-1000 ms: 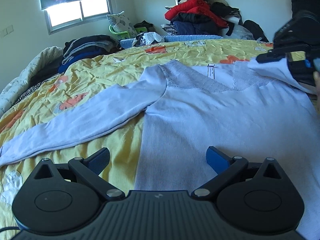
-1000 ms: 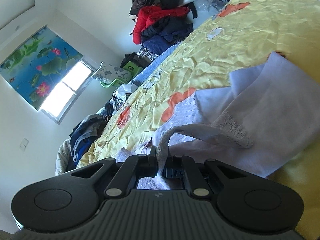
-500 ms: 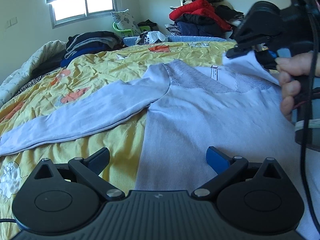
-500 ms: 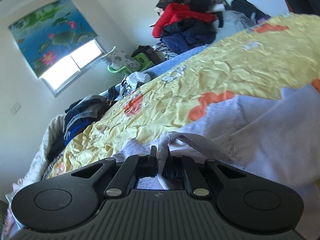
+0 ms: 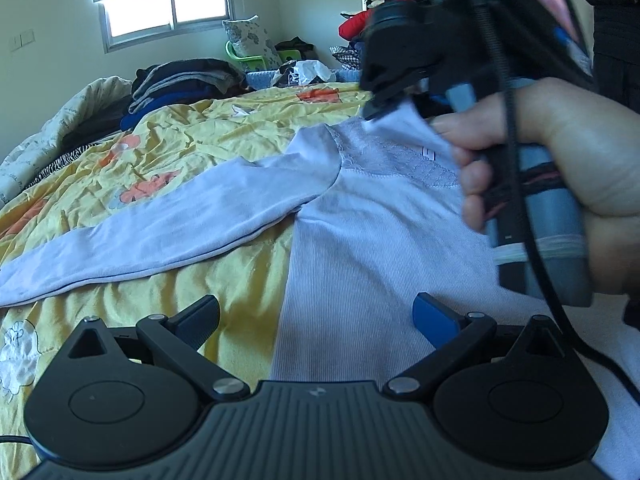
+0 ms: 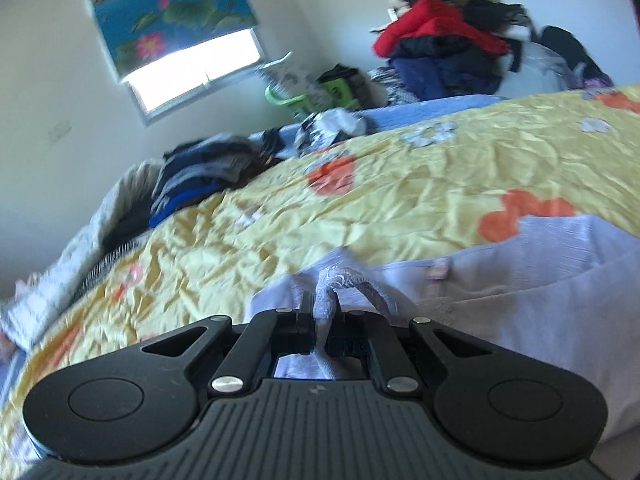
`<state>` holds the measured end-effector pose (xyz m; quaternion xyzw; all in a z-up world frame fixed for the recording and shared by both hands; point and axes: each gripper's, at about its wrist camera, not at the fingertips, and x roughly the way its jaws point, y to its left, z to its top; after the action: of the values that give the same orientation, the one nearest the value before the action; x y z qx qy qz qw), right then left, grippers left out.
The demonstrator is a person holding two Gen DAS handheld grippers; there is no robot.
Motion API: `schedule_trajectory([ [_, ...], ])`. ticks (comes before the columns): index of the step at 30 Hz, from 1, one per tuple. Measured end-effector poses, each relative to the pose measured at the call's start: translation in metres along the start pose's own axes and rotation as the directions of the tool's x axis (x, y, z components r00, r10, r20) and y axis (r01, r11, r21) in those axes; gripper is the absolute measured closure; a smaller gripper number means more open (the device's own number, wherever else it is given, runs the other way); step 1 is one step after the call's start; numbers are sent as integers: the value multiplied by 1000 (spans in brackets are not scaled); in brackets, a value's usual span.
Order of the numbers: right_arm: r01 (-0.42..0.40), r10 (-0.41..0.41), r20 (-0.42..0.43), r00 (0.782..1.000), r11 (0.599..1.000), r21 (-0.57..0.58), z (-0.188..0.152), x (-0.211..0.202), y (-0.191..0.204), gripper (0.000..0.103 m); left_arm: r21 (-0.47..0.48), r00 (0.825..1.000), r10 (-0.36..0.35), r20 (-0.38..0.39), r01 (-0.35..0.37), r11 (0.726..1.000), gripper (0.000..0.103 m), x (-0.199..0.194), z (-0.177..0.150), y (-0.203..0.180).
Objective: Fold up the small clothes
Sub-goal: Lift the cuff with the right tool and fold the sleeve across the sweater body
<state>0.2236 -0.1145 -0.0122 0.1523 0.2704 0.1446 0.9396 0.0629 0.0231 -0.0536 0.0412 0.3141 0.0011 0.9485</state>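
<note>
A pale lilac long-sleeved top (image 5: 360, 248) lies on the yellow flowered bedspread (image 5: 180, 152), one sleeve (image 5: 160, 232) stretched out to the left. My left gripper (image 5: 316, 318) is open and empty, low over the top's lower left side. My right gripper (image 6: 324, 312) is shut on the top's lacy right shoulder edge (image 6: 332, 284) and holds it lifted over the garment's body. In the left wrist view the right gripper (image 5: 384, 108) and the hand on it fill the upper right and hide the top's right side.
A stack of folded dark clothes (image 5: 180, 84) sits at the bed's far left. A heap of red and dark clothes (image 6: 440, 48) is piled at the far end. A rumpled quilt (image 5: 48, 132) lies along the left edge. A window (image 5: 168, 12) is behind.
My right gripper has carried the pinched shoulder leftward across the top, folding its right side over the body. My left gripper has stayed open in the same place.
</note>
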Motion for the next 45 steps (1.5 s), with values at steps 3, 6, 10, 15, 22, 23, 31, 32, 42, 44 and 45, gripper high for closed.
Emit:
schedule_trajectory([
  [3, -20, 18, -51, 999, 999, -47, 0, 12, 15, 84, -2, 1000, -2, -1, 2, 1000, 0, 0, 0, 0],
  [6, -82, 72, -126, 989, 994, -70, 2, 22, 25, 72, -1, 1000, -1, -1, 1, 1000, 0, 0, 0, 0],
  [10, -140, 115, -186, 976, 981, -130, 6, 27, 43, 63, -1, 1000, -1, -1, 1, 1000, 0, 0, 0, 1],
  [15, -352, 350, -190, 917, 936, 29, 17, 19, 40, 42, -4, 1000, -4, -2, 4, 1000, 0, 0, 0, 1],
  [22, -361, 389, -169, 906, 916, 174, 20, 2, 16, 42, -2, 1000, -2, -2, 2, 1000, 0, 0, 0, 0],
  [23, -352, 383, -188, 904, 918, 181, 17, 3, 13, 42, 0, 1000, 0, -1, 0, 1000, 0, 0, 0, 0],
  [31, -279, 309, -246, 919, 949, 149, -3, -2, 13, 42, -19, 1000, -13, -10, 13, 1000, 0, 2, 0, 3],
  [32, -283, 306, -217, 927, 950, 132, -2, -14, 14, 42, -22, 1000, -15, -10, 15, 1000, 0, 2, 0, 4],
  [42, -56, 48, -56, 997, 986, -157, -35, -113, 0, 31, -157, 999, 50, 0, -49, 986, 0, -12, 3, 47],
  [44, -54, 48, -53, 997, 991, -122, -42, -122, -12, 30, -205, 995, 100, 7, -96, 974, 0, -19, 3, 69],
  [45, -51, 46, -53, 998, 993, -102, -45, -125, -18, 30, -230, 992, 124, 4, -120, 966, 0, -22, 4, 80],
])
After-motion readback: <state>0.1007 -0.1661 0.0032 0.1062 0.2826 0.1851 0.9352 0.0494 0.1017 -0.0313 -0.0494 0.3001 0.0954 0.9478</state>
